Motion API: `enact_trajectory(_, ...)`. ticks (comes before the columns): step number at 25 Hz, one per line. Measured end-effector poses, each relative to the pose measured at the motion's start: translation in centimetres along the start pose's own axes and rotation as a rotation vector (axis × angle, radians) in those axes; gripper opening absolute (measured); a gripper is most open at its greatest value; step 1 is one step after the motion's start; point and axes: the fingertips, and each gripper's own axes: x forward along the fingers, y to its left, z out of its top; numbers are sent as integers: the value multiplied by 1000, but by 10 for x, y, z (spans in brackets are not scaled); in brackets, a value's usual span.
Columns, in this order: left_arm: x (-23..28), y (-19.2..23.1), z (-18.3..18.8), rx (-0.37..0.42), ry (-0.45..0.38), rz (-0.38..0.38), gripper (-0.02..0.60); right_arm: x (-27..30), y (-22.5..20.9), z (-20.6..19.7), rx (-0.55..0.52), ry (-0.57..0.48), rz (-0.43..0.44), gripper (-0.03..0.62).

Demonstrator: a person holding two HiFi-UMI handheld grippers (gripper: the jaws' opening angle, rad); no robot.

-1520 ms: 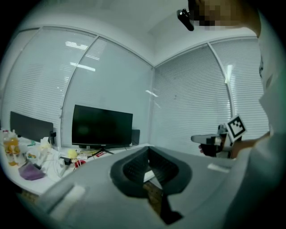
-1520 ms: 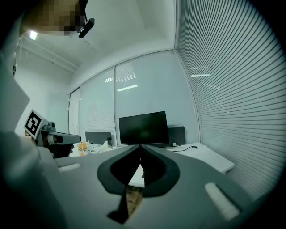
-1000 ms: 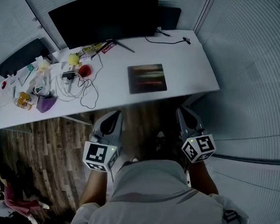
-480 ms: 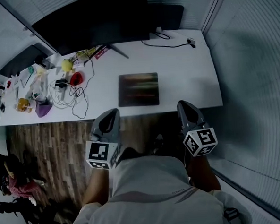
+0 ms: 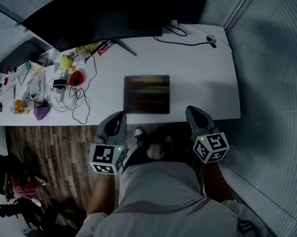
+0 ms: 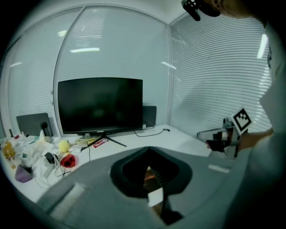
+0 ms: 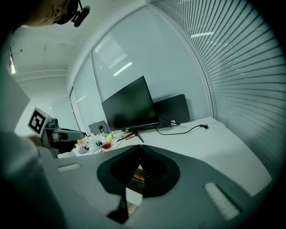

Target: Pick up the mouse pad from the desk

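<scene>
Monitor point(image 5: 97, 18) top cut off; mouse pad point(image 5: 147, 94) pic too blurry.

person wears a pale grey short-sleeved shirt point(image 5: 159, 205). left gripper point(image 5: 116, 117) and right gripper point(image 5: 193, 110) have grey tapered shells. each carries a black-and-white marker cube at its six o'clock end.

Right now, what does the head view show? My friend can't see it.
From above, a dark mouse pad lies flat near the front edge of a white desk. The person's left tool and right tool, both shut and empty, sit at that edge, either side of it. A dark monitor stands behind.
</scene>
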Motion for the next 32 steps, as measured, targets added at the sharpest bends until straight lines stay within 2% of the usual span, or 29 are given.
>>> enact_trajectory(4,15,26,-7,-43,5,-16,3,24,13,-1,-23,30,8,8)
enact_trajectory(6,27,41,-7,-49,-1,-23,3,40,12,-3,-28,55,-27,11)
enact_trajectory(8,43,52,-15,-62,18,-59,22,59,9,-10,-24,87,-72,46)
enact_trajectory(11,66,62,-40,-119,86,-131,155,87,5,-33,-49,179,-144,118)
enact_trajectory(14,90,73,-76,-121,175,-130,192,113,2,-70,-82,310,-191,211)
enact_trajectory(17,111,85,-118,-133,290,-119,227,132,1,-109,-81,434,-196,289)
enact_trajectory(20,131,96,-137,-132,358,-119,250,144,-3,-133,-77,507,-202,302)
enact_trajectory(24,159,112,-154,-103,425,-93,275,168,-17,-147,-99,547,-233,332)
enact_trajectory(28,169,106,-184,-96,533,-121,288,182,-21,-166,-94,612,-244,360)
enact_trajectory(32,174,100,-197,-64,568,-125,293,186,-16,-168,-98,626,-251,365)
